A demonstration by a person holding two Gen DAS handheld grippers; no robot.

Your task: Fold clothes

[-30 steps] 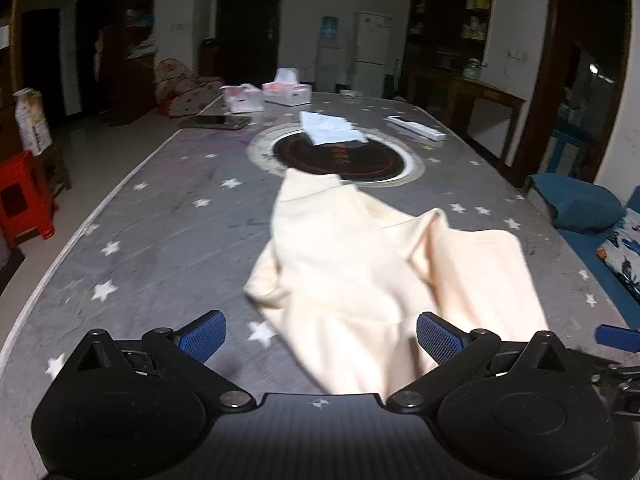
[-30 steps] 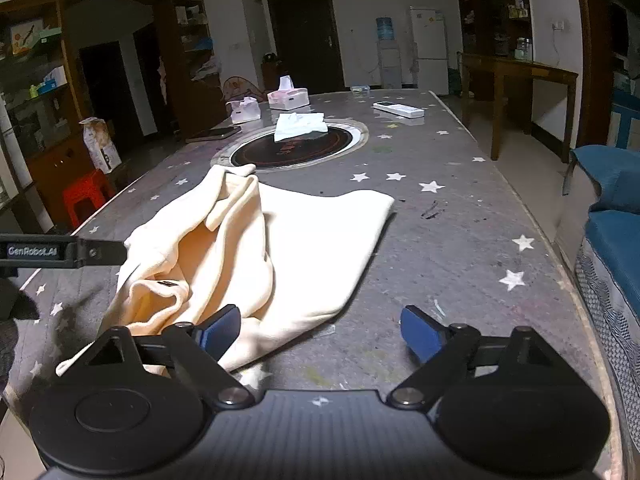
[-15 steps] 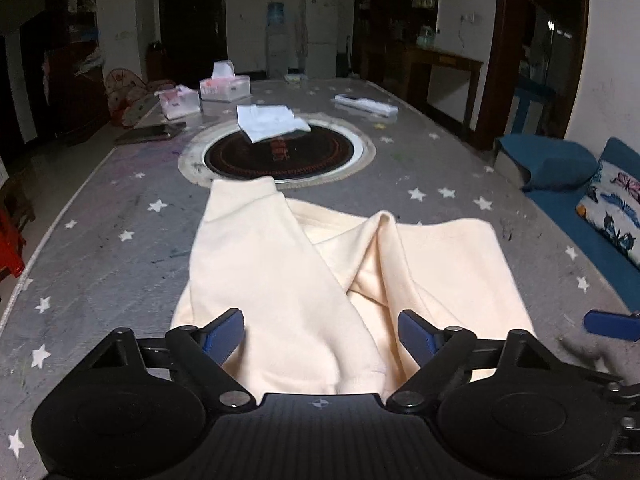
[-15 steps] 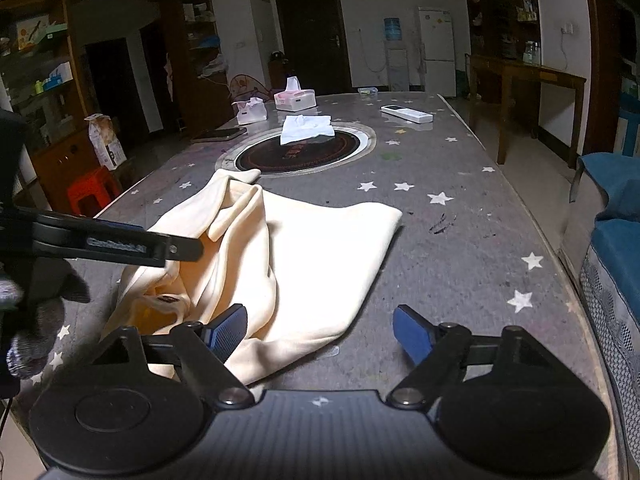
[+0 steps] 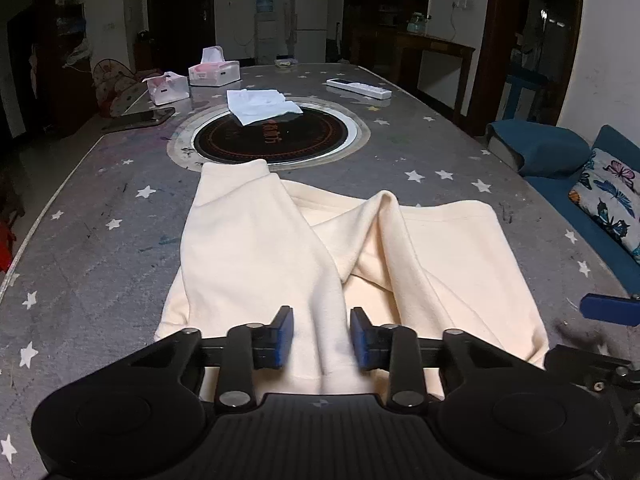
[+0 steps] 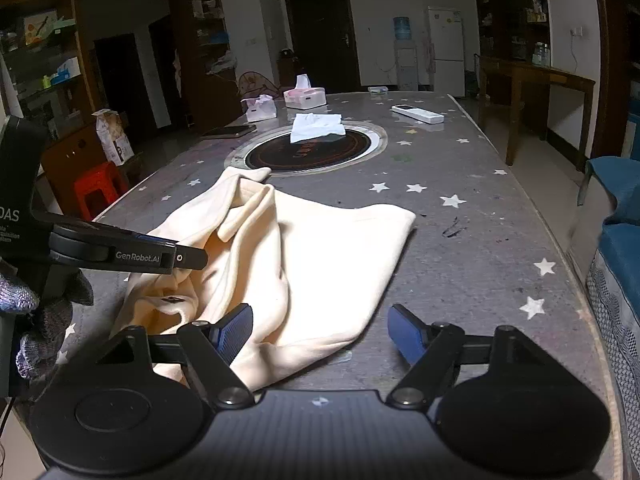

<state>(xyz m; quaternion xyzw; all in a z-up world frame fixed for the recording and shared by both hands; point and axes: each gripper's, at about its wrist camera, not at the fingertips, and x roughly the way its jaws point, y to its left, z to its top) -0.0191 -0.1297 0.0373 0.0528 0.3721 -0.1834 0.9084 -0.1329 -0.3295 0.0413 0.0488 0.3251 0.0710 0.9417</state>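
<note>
A cream garment (image 5: 280, 248) lies crumpled on the grey star-patterned table (image 5: 100, 216), with one sleeve stretched toward the round hob. It also shows in the right wrist view (image 6: 320, 256). My left gripper (image 5: 322, 338) sits over the garment's near edge, its blue pads (image 5: 280, 336) closing on a fold of cloth between them. My right gripper (image 6: 320, 330) is open and empty, low over the garment's near right corner. The left gripper's body (image 6: 128, 252) shows at the left of the right wrist view.
A round black hob (image 5: 270, 136) with a white cloth (image 5: 260, 106) on it sits mid-table. Beyond are tissue boxes (image 5: 214, 72), a phone (image 5: 140, 119) and a white remote (image 5: 358, 88). A blue sofa (image 5: 580, 184) is on the right; a red stool (image 6: 98, 188) stands left.
My left gripper has swung to face the garment, dropped onto its near edge, and its jaws have closed from wide open to a narrow gap around a fold. My right gripper stayed open, edging forward.
</note>
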